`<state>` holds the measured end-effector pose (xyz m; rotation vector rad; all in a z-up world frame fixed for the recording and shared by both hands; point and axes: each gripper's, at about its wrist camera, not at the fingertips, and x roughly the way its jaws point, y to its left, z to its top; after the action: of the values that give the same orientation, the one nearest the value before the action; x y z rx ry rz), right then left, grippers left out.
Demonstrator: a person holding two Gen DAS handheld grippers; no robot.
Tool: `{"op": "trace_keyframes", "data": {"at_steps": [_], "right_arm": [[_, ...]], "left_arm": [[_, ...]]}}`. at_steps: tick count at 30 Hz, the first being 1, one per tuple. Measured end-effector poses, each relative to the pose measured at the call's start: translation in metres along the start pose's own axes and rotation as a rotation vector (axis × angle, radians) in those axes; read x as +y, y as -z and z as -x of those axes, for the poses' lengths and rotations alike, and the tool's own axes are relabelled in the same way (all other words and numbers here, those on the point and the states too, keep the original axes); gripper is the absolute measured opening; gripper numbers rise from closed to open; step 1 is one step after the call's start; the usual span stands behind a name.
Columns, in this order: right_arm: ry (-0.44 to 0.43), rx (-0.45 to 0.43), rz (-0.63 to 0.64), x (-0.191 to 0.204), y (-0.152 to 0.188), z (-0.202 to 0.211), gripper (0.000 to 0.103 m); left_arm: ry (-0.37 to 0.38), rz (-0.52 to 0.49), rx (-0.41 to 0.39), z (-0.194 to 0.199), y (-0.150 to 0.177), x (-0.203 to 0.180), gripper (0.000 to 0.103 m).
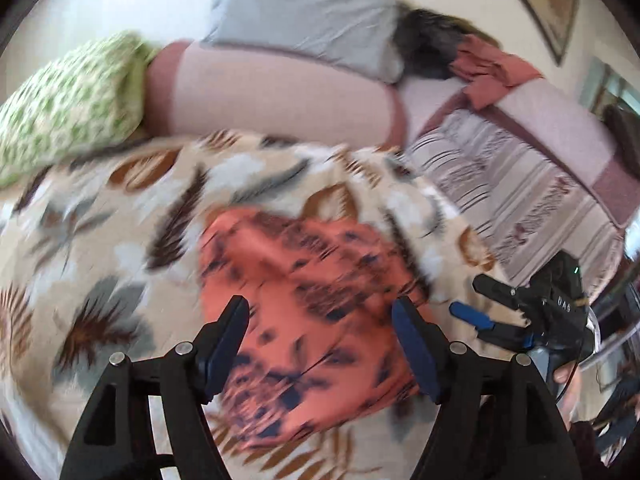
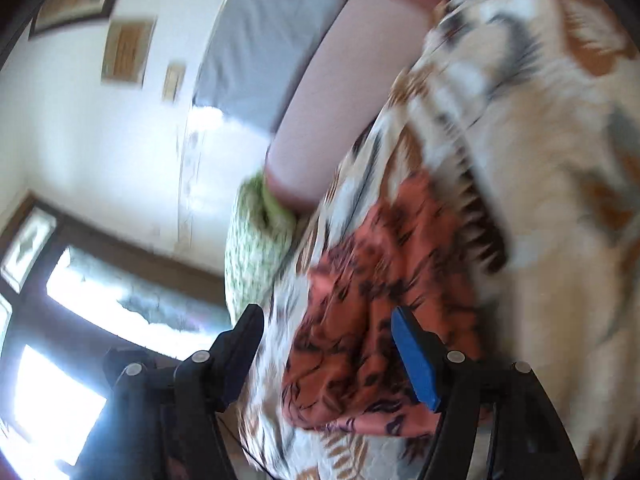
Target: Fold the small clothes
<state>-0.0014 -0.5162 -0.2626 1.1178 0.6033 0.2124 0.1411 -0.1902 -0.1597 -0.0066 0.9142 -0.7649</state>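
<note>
Here, in the left wrist view, the left gripper (image 1: 320,344) is hanging over a patterned blanket (image 1: 120,220) with its jaws standing apart and nothing pressed between the pads. The orange cloth (image 1: 312,292) with dark blotches is lying bunched on the blanket, from the picture's centre down towards 6 o'clock, and it is showing through the gap between the two fingers. At 3 o'clock the right gripper (image 1: 480,304) is coming into view, its jaws also parted, just beside the cloth's right edge. A pink sofa back (image 1: 272,92) is running across at 12 o'clock, with a green cushion (image 1: 68,104) at 9 o'clock and a grey pillow (image 1: 304,20) above.

In the right wrist view, which is tilted, the right gripper (image 2: 328,352) is pointing at the same cloth (image 2: 380,300), jaws apart and gripping nothing; the cloth is lying from the centre to 6 o'clock on the blanket (image 2: 540,160). A window (image 2: 60,360) is glaring at 8 o'clock.

The cloth is looking thin, light and limp, so it will likely sag and crumple rather than hold a crease. Pinching it at two corners or along one hem, one gripper each, seems the surest hold; the blur is hiding where its edges run.
</note>
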Motion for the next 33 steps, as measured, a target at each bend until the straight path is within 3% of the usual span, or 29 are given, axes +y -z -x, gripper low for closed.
{"op": "trace_keyframes", "data": {"at_steps": [3, 7, 10, 13, 14, 15, 17, 21, 23, 26, 29, 31, 33], "right_arm": [[0.094, 0.093, -0.007, 0.002, 0.007, -0.038, 0.070], [0.108, 0.247, -0.081, -0.007, 0.012, -0.085, 0.070], [0.080, 0.313, -0.041, 0.010, 0.013, -0.105, 0.070], [0.159, 0.326, 0.026, 0.022, 0.010, -0.125, 0.068], [0.194, 0.332, 0.040, 0.023, 0.009, -0.133, 0.057], [0.225, 0.340, 0.050, 0.022, 0.007, -0.139, 0.032], [0.284, 0.360, 0.087, 0.024, 0.005, -0.147, 0.025], [0.322, 0.292, 0.308, 0.061, 0.004, -0.126, 0.020], [0.286, 0.239, 0.365, 0.082, 0.002, -0.105, 0.020], [0.266, 0.174, 0.428, 0.090, -0.004, -0.078, 0.020], [0.316, 0.207, 0.286, 0.040, -0.019, -0.082, 0.026], [0.387, 0.280, 0.137, -0.009, -0.020, -0.089, 0.031], [0.283, 0.277, -0.047, -0.038, -0.022, -0.078, 0.033]], "left_arm": [[-0.035, 0.011, 0.074, -0.021, 0.020, 0.013, 0.074], [-0.048, -0.032, 0.197, -0.053, 0.044, 0.008, 0.074], [-0.075, -0.108, 0.190, -0.055, 0.058, 0.001, 0.076], [-0.075, -0.142, 0.199, -0.058, 0.060, -0.003, 0.077], [-0.069, -0.137, 0.201, -0.059, 0.060, -0.003, 0.077], [-0.062, -0.130, 0.202, -0.059, 0.059, -0.002, 0.077], [-0.050, -0.125, 0.201, -0.055, 0.057, 0.000, 0.077], [-0.006, -0.135, 0.180, -0.049, 0.052, -0.007, 0.077], [0.046, -0.143, 0.142, -0.041, 0.046, -0.021, 0.077], [0.030, -0.205, 0.137, -0.047, 0.044, -0.043, 0.077], [0.017, -0.213, 0.222, -0.073, 0.049, -0.051, 0.078], [0.015, -0.221, 0.233, -0.077, 0.053, -0.053, 0.078], [0.024, -0.233, 0.211, -0.068, 0.051, -0.053, 0.078]]}}
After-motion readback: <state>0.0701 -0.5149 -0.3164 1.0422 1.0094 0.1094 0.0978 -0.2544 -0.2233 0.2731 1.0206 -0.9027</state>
